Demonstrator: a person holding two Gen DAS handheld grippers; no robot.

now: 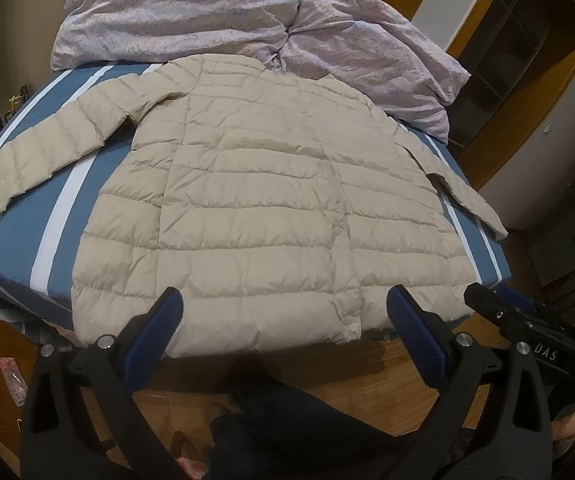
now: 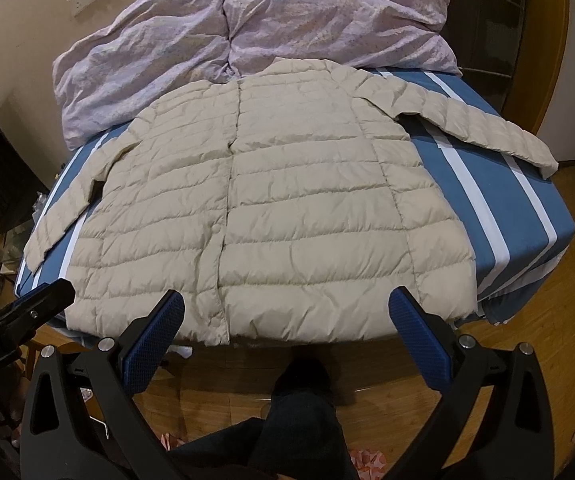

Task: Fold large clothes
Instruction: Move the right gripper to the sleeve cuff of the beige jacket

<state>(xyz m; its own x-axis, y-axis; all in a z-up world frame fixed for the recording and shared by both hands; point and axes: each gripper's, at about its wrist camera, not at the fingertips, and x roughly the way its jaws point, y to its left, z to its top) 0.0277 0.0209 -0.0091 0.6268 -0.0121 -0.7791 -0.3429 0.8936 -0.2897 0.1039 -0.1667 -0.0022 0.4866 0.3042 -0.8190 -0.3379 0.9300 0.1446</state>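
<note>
Lying flat: jacket [image 1: 255, 208] on bed [image 1: 19, 224], sleeves out
Left gripper [image 1: 283, 316]: jaws apart, empty
Right gripper [image 2: 285, 314]: jaws apart, empty
Behind: duvet [image 2: 247, 40]

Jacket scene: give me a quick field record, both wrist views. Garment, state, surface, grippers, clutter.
garment: beige quilted jacket, front up, closed
state: spread flat, unfolded; both sleeves out to the sides
hem: at the near edge of the bed, nearest both grippers
collar: far end, against the lilac duvet
surface: blue sheet with white stripes
left gripper: open, empty, over the hem
right gripper: open, empty, over the hem
floor: wood; the person's dark-trousered leg below
</note>
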